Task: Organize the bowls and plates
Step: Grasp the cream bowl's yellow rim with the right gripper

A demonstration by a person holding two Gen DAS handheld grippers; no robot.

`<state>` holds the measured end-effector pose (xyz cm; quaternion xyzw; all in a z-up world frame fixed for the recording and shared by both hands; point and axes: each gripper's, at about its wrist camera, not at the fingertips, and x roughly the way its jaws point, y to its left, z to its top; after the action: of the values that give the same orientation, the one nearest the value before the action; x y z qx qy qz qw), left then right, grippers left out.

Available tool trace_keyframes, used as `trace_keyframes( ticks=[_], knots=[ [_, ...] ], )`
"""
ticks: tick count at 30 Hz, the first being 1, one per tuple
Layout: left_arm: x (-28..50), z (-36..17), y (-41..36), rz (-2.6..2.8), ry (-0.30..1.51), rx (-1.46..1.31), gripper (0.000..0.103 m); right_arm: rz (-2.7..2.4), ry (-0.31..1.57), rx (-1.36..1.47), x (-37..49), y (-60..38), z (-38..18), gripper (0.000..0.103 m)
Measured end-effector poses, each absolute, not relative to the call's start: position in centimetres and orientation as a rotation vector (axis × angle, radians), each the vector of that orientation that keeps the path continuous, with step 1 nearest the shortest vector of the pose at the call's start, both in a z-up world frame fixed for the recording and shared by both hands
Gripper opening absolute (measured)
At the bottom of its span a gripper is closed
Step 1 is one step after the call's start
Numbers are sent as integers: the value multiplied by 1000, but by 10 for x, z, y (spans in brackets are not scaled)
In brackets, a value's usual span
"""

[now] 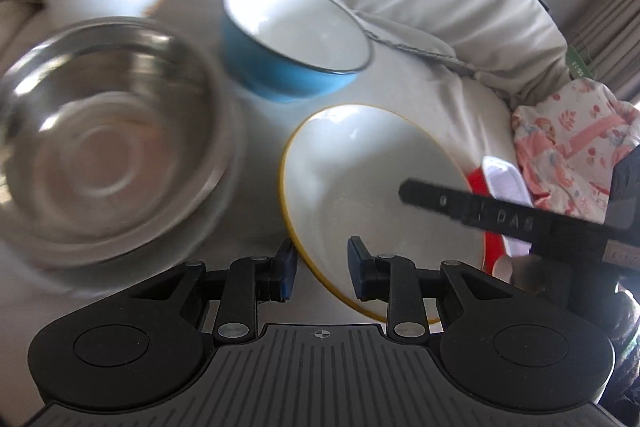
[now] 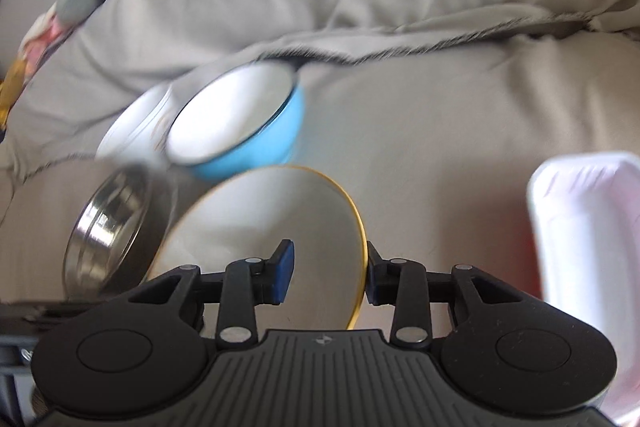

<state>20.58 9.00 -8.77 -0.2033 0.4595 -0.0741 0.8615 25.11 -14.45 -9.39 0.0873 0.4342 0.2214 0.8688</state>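
Partly hidden, the red tray (image 1: 490, 247) (edges blurred) lies under the yellow-rimmed plate (image 1: 360, 179).

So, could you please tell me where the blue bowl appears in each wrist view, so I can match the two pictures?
Left wrist view: the blue bowl sits upper centre, beyond the yellow-rimmed plate, right of the steel bowl.
Right wrist view: the blue bowl is left of centre, tilted in the picture, just above the plate.
Shared landmark: the yellow-rimmed plate, nearest the fingers in both.
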Motion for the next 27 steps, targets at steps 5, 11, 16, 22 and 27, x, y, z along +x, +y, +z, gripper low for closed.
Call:
trace_keyframes(
  ticks=[5,11,16,22,27],
  knots=[
    [202,-87,98,-123,960,-427,31,532,922,141,237,-129,-104,37],
    [204,-85,94,-97,950,-409,31,510,861,155,239,-138,-101,36],
    [209,-83,90,-72,950,-381,31,526,892,119,238,-131,-107,38],
    [208,-83,89,-65,962,-369,31,563,912,124,230,-126,-109,42],
    [203,-80,87,-75,972,-342,32,589,937,144,218,-130,-111,42]
  ],
)
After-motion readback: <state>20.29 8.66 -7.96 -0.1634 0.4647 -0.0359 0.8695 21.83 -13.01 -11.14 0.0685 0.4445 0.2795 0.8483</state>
